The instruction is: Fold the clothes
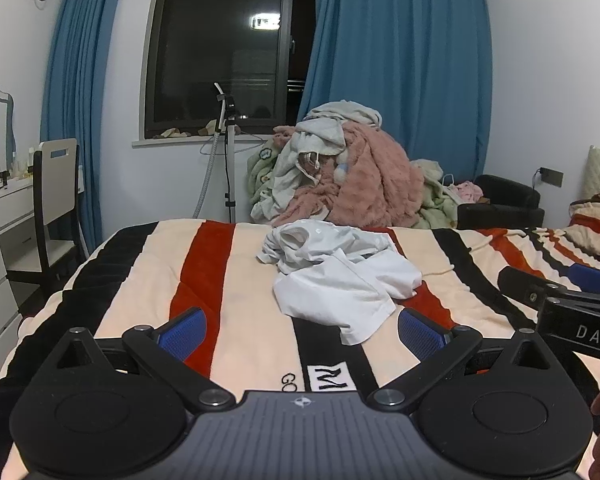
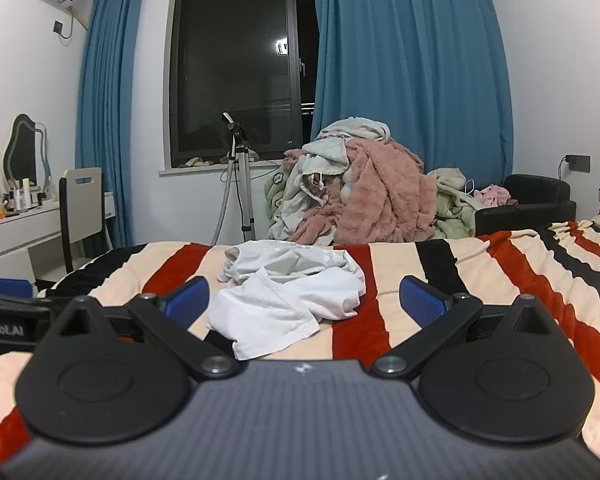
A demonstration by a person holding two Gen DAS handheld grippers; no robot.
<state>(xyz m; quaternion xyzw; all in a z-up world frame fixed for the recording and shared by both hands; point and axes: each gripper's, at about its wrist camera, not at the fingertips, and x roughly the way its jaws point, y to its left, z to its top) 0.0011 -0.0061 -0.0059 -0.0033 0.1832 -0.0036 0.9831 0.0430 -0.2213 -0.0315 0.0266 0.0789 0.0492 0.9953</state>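
Observation:
A crumpled white shirt (image 1: 340,276) lies in a heap on the striped blanket (image 1: 236,280) of the bed, ahead of both grippers. My left gripper (image 1: 302,334) is open, its blue pads wide apart, held above the blanket just short of the shirt's near edge. Seen in the right wrist view, the same white shirt (image 2: 292,288) lies between and just beyond the blue pads of my right gripper (image 2: 304,300), which is open with nothing in it. The right gripper's black body (image 1: 560,304) shows at the right edge of the left wrist view.
A big pile of pink, green and grey clothes (image 1: 348,172) rises behind the bed's far edge. A black armchair (image 1: 500,200) stands right of it. A tripod stand (image 1: 230,148), a chair (image 1: 56,200) and a white dresser (image 1: 0,216) are on the left.

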